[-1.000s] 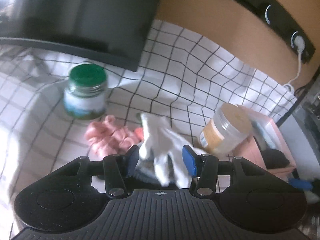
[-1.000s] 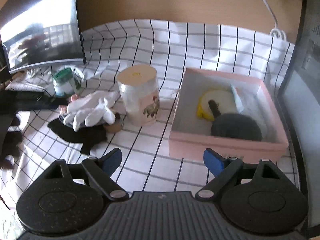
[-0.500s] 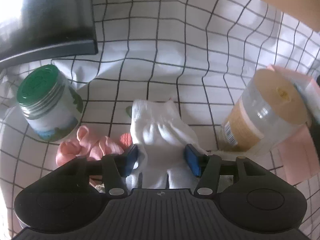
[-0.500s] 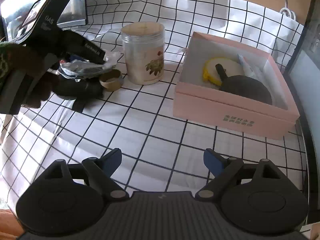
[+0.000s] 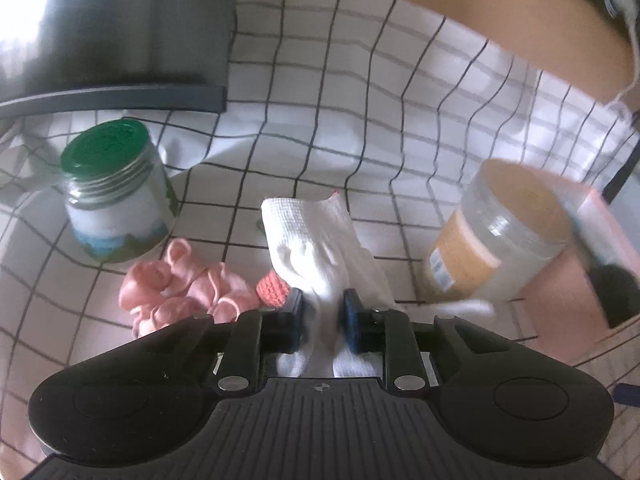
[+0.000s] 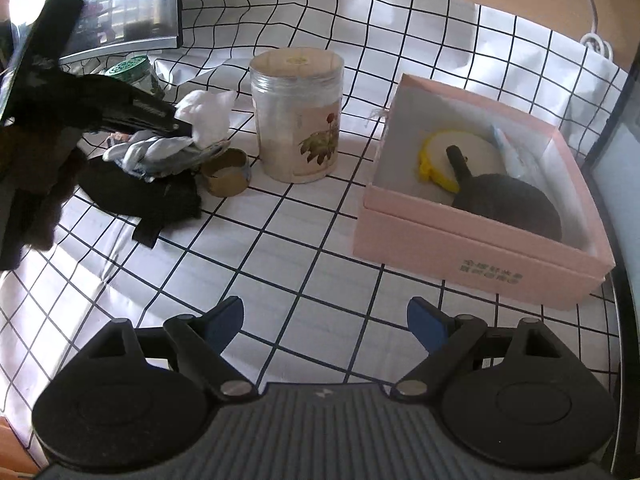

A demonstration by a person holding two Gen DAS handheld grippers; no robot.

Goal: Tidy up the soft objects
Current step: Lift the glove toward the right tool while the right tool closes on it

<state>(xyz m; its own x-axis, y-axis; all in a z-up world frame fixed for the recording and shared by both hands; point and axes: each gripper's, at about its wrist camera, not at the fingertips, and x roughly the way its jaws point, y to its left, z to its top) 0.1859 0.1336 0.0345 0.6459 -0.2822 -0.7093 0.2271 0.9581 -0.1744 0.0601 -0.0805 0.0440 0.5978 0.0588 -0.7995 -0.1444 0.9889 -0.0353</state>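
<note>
Left wrist view first: the left gripper is closing its jaws on the white glove, and the knit is already bunched up between the blue pads, so I'd call that clamped on fabric. The glove sits mid-cloth, cuff pointing away, between the green-lid jar on the left and the clear jar on the right. Just left of the gripper there's a pink scrunchie-looking pile and a small orange knit bit right beside the glove.

My guess is the glove is super light and floppy, won't slip much on the pads since it's a coarse knit, but the fingers will dangle and could drag the neighbours. Pinching it mid-palm like this seems fine; nothing fragile about it.

Right wrist view: the right gripper hangs over bare checked cloth with its jaws wide apart and nothing in them. Far left you can see the left gripper nose-down in the pile, white glove at its tip, on top of a grey glove and some black fabric. The pink box on the right already has a few items in it, so that's probably where soft stuff goes.
</note>
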